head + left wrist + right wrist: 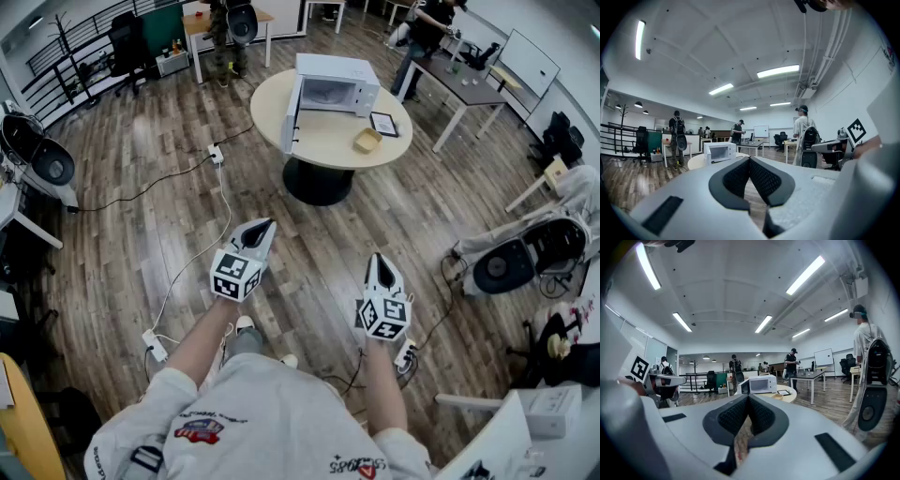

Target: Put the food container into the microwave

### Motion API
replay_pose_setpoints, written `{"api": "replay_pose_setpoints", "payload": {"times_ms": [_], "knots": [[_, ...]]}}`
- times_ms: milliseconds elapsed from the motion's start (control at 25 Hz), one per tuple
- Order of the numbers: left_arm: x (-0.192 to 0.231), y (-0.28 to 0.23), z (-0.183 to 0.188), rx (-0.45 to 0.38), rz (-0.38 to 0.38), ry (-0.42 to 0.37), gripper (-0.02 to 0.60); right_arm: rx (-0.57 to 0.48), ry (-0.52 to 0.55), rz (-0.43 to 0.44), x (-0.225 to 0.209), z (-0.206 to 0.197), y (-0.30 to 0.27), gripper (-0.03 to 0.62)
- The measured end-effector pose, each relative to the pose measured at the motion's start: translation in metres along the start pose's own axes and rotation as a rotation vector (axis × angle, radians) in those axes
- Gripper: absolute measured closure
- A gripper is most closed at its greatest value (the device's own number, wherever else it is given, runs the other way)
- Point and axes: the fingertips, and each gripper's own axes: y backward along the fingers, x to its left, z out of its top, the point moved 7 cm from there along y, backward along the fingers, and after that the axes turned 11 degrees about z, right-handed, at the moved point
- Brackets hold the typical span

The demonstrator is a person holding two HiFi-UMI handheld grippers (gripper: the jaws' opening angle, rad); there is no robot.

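A white microwave (333,86) stands on a round beige table (323,141) several steps ahead, its door (291,114) swung open to the left. The tan food container (367,140) sits on the table to the right of the microwave, beside a black-framed tablet (383,123). My left gripper (267,226) and right gripper (378,259) are held side by side over the wooden floor, far short of the table. Both are shut with nothing between the jaws. The left gripper view shows its jaws (750,161) and the microwave (719,152). In the right gripper view are the closed jaws (748,398), the microwave (759,384) and the container (778,396).
White cables and power strips (154,345) run over the floor to my left and towards the table's black base (317,183). A desk (464,89) with a person (424,33) is at the back right. Dark round machines (511,264) stand at both sides.
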Motion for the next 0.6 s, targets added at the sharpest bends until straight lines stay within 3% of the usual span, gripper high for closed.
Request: {"api": "replay_pose_setpoints", "payload": {"times_ms": [320, 520, 600], "knots": [[-0.002, 0.001, -0.008, 0.017, 0.011, 0.006, 0.578, -0.001, -0.002, 0.101, 0.005, -0.001, -0.003, 0.589], [-0.003, 0.004, -0.011, 0.029, 0.001, 0.002, 0.578, -0.022, -0.019, 0.097, 0.005, -0.003, -0.002, 0.586], [-0.003, 0.006, -0.013, 0.037, 0.004, 0.005, 0.578, -0.027, -0.02, 0.097, 0.004, -0.003, -0.002, 0.525]]}}
